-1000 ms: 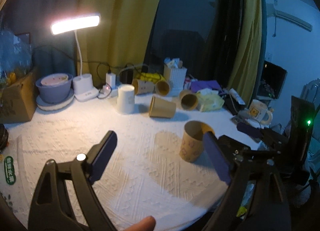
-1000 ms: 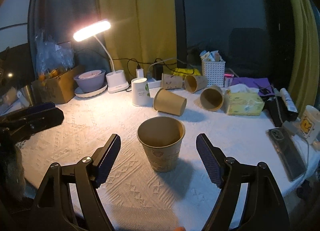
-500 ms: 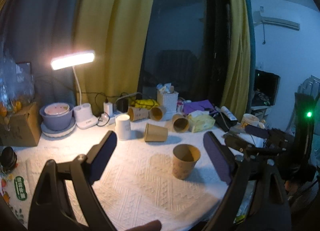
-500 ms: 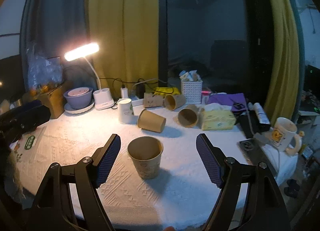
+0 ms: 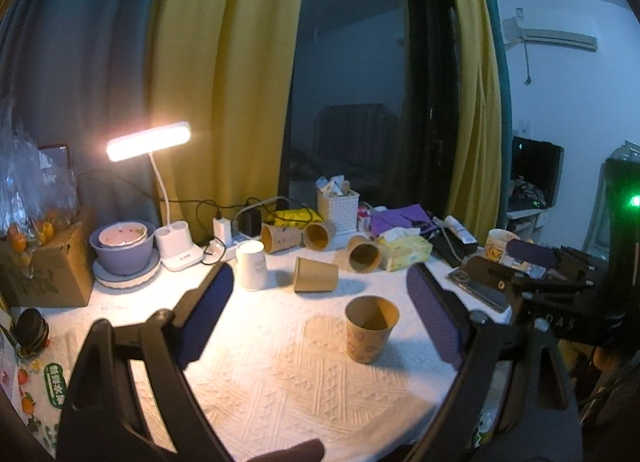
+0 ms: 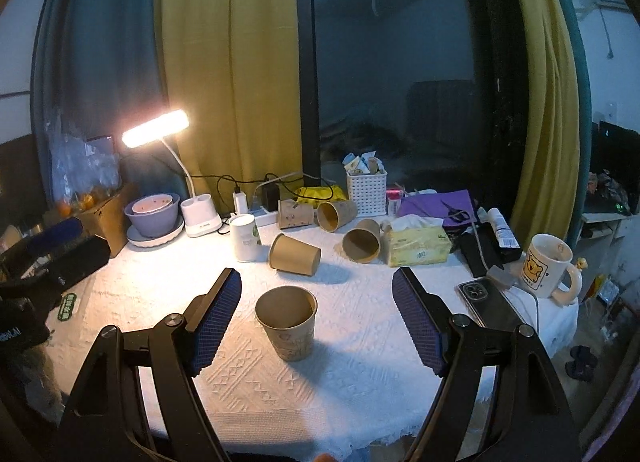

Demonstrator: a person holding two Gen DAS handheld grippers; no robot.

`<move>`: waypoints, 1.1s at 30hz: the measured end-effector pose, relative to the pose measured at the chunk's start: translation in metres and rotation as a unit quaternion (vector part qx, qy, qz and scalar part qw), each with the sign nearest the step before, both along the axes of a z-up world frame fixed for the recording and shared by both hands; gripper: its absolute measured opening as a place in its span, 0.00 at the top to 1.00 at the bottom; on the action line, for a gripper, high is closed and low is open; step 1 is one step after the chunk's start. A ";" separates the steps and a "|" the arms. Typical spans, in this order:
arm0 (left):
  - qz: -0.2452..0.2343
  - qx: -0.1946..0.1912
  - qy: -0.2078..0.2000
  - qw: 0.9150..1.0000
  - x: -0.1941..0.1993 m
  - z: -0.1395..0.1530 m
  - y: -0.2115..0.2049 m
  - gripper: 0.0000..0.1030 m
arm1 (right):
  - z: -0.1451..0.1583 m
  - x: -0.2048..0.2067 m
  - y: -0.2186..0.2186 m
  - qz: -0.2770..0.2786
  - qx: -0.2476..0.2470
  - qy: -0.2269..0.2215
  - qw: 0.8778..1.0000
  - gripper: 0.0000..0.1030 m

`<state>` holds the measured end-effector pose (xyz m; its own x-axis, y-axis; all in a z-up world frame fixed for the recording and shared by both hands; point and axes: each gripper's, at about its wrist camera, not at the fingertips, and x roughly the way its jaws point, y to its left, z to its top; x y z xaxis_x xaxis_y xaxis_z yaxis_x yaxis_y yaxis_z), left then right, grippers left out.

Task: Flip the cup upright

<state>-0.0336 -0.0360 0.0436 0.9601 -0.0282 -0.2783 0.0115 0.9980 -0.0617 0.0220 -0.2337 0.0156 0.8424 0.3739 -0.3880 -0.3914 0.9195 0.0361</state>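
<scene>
A brown paper cup [image 6: 287,321] stands upright, mouth up, on the white tablecloth [image 6: 352,346]; it also shows in the left wrist view [image 5: 371,328]. My right gripper [image 6: 316,318] is open and empty, held back above the table's front, its blue pads wide apart on either side of the cup. My left gripper [image 5: 320,316] is open and empty, to the left of the cup. The right gripper's body [image 5: 532,282] shows at the right of the left wrist view.
Several brown cups lie on their sides behind: one [image 6: 294,254] mid-table, others [image 6: 361,245] near a tissue box [image 6: 418,242]. A white cup [image 6: 244,237], lit desk lamp [image 6: 156,133], purple bowl [image 6: 154,214], white basket [image 6: 366,187], phone [image 6: 480,298] and mug [image 6: 546,266] ring the table.
Both grippers have pulled back and up from the table, so the upright cup looks smaller and farther. The cup stays standing where it was.
</scene>
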 end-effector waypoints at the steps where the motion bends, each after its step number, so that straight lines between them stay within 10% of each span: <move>1: 0.001 0.003 -0.001 1.000 0.000 0.001 -0.001 0.13 | 0.000 0.001 0.000 0.001 0.000 0.000 1.000 0.22; 33: 0.007 0.002 -0.012 1.000 -0.001 0.006 0.001 0.03 | 0.003 -0.004 0.008 0.006 -0.010 0.001 1.000 0.22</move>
<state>-0.0350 -0.0354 0.0494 0.9666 -0.0142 -0.2559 -0.0007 0.9983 -0.0579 0.0184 -0.2260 0.0190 0.8372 0.3764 -0.3966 -0.4024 0.9153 0.0193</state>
